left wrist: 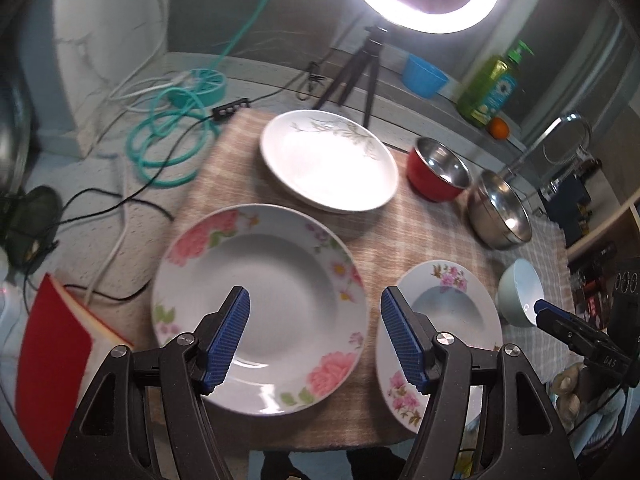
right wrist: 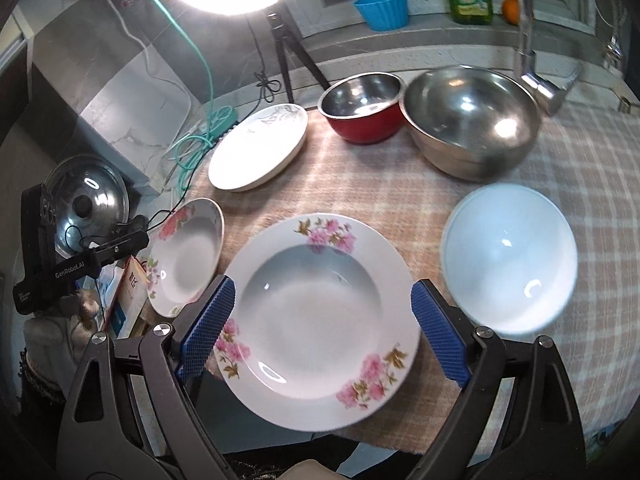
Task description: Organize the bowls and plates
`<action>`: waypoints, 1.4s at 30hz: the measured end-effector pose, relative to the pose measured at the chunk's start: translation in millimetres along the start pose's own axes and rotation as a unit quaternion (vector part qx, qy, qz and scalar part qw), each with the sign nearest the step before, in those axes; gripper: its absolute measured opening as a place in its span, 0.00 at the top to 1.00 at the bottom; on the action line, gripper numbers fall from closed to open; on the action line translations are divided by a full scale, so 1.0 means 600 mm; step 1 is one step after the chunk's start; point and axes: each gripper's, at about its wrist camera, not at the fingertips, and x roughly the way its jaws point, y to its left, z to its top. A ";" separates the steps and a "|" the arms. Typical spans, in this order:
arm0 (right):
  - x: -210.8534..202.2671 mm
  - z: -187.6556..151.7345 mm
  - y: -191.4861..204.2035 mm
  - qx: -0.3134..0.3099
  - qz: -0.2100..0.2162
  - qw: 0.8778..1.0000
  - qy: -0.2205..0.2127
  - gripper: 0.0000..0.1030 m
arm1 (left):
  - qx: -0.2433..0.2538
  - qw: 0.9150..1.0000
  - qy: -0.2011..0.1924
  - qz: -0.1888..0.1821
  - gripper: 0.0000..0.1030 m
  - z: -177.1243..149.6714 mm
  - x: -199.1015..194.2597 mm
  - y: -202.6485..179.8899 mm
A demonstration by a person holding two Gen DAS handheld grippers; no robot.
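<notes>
Left gripper (left wrist: 315, 338): jaws stand well apart and hold nothing. They hang above the near rim of the large rose-patterned plate (left wrist: 260, 308), clear of it.

Right gripper (right wrist: 322, 334): jaws wide open, also empty, framing the smaller pink-blossom plate (right wrist: 320, 320) without touching it as far as can be seen.

Layout, read from the right wrist view with the blossom plate as dial centre: the rose plate lies at 9 o'clock, just beside it. A pale blue bowl (right wrist: 510, 258) sits at 3 o'clock, near but apart. A white plate with a grey leaf print (right wrist: 260, 148) lies at 11 o'clock. A red bowl with steel lining (right wrist: 362, 106) stands at 12 o'clock, and a large steel bowl (right wrist: 472, 120) at 1 o'clock, the two just beside each other. All rest on a checked cloth (right wrist: 400, 200).

Progress, as judged: no sorting is evident. Every plate and bowl lies singly; nothing is stacked or nested. Three plates remain to be piled and three bowls to be nested. The whole job appears outstanding.

Writing: the left gripper's body, seen in the right wrist view at 9 o'clock, reads "GenRoboAI". The right gripper's arm in the left wrist view bears "DAS". The green soap bottle (left wrist: 490, 92) on the sill at 1 o'clock carries a label with a daisy; its text is illegible.
</notes>
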 end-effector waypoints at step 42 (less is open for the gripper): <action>0.302 0.065 0.175 -0.093 0.084 0.979 0.158 0.83 | -0.126 0.991 0.036 0.014 0.75 -0.035 0.049 0.167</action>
